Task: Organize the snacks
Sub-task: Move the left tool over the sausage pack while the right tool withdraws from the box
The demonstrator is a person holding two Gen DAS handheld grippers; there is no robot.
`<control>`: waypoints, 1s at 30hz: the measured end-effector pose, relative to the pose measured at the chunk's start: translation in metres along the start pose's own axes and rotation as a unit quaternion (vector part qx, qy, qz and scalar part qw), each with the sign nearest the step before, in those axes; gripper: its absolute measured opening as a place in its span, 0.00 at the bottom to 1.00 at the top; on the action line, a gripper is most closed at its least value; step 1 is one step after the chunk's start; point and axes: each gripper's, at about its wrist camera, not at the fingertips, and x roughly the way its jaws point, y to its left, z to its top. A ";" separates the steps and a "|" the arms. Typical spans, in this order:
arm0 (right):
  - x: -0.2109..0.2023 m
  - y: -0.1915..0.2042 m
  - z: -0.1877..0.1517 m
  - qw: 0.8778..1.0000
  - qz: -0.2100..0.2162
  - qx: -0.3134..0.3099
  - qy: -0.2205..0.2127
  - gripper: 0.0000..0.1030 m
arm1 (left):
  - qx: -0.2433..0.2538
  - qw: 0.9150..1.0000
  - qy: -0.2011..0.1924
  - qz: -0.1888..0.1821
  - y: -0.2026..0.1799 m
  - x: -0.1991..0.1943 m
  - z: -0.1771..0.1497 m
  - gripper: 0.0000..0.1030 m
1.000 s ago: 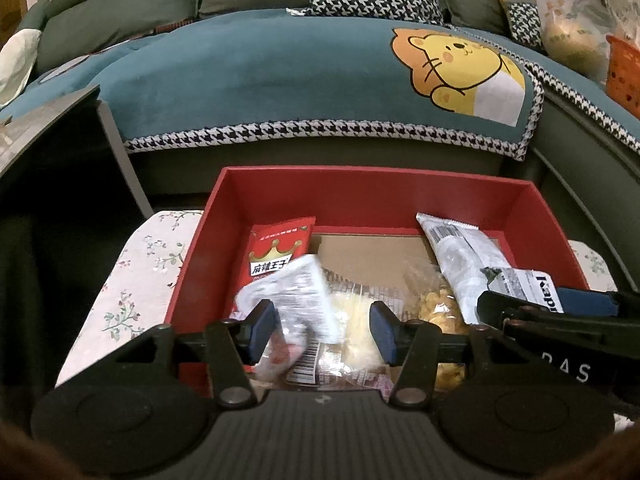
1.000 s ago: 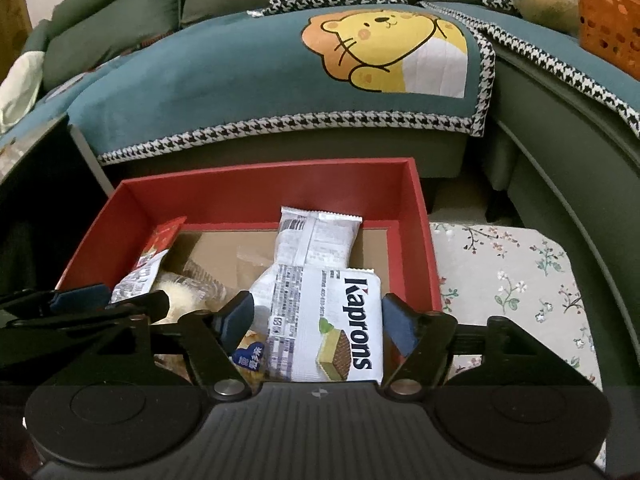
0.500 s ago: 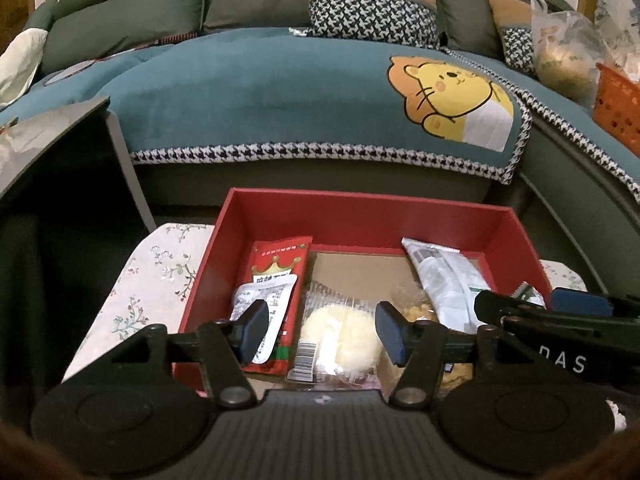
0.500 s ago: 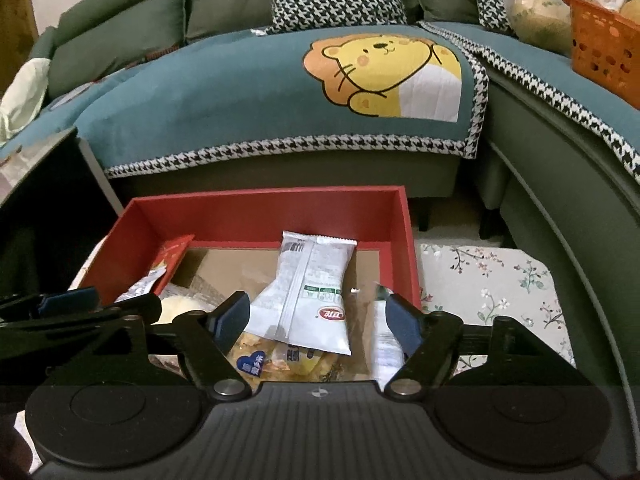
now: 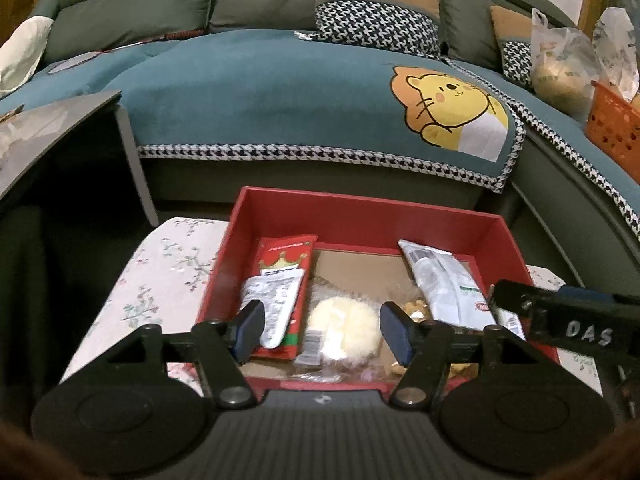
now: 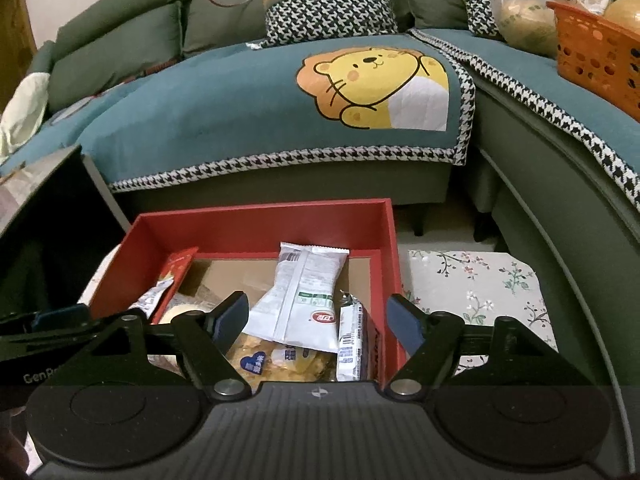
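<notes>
A red box (image 5: pixel 360 208) (image 6: pixel 260 220) on a floral cloth holds several snack packets. A red crown packet (image 5: pixel 286 256) lies at its left with a small white packet (image 5: pixel 276 300) on it. A clear bag with a pale bun (image 5: pixel 344 328) is in the middle. A white packet (image 5: pixel 440 284) (image 6: pixel 308 292) lies at the right. The Kaprons wafer packet (image 6: pixel 352 344) stands on edge against the right wall, over a yellow snack bag (image 6: pixel 272 360). My left gripper (image 5: pixel 322 330) is open and empty above the box's near edge. My right gripper (image 6: pixel 320 320) is open and empty.
A teal sofa cover with a yellow lion (image 6: pixel 372 80) lies beyond the box. A dark side table (image 5: pixel 60 128) is at the left. An orange basket (image 6: pixel 596 48) and plastic bags (image 5: pixel 564 64) sit on the sofa at the right. The floral cloth (image 6: pixel 480 280) extends to the right.
Both grippers let go of their packets and drew back and up. The small white packet dropped onto the red packet. The Kaprons packet fell on edge by the right wall.
</notes>
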 end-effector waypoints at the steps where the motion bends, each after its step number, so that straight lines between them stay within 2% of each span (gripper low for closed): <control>1: -0.003 0.001 0.000 1.000 0.001 -0.001 -0.001 0.80 | -0.001 1.000 0.000 0.002 0.003 -0.003 -0.001 0.80; 12: -0.016 0.029 -0.007 0.999 0.013 -0.031 0.013 0.80 | -0.011 0.999 0.032 0.040 0.050 -0.015 -0.030 0.84; 22: -0.024 0.058 -0.022 0.996 0.021 -0.077 0.033 0.80 | -0.042 0.990 0.122 0.050 0.088 0.014 -0.067 0.85; 26: -0.024 0.060 -0.029 0.995 0.019 -0.084 0.045 0.80 | -0.051 0.987 0.145 0.052 0.101 0.022 -0.079 0.86; 28: -0.024 0.061 -0.032 0.995 0.016 -0.088 0.050 0.80 | -0.071 0.984 0.158 0.040 0.106 0.026 -0.084 0.87; 30: -0.024 0.062 -0.035 0.994 0.015 -0.092 0.055 0.80 | -0.068 0.985 0.156 0.037 0.102 0.025 -0.086 0.87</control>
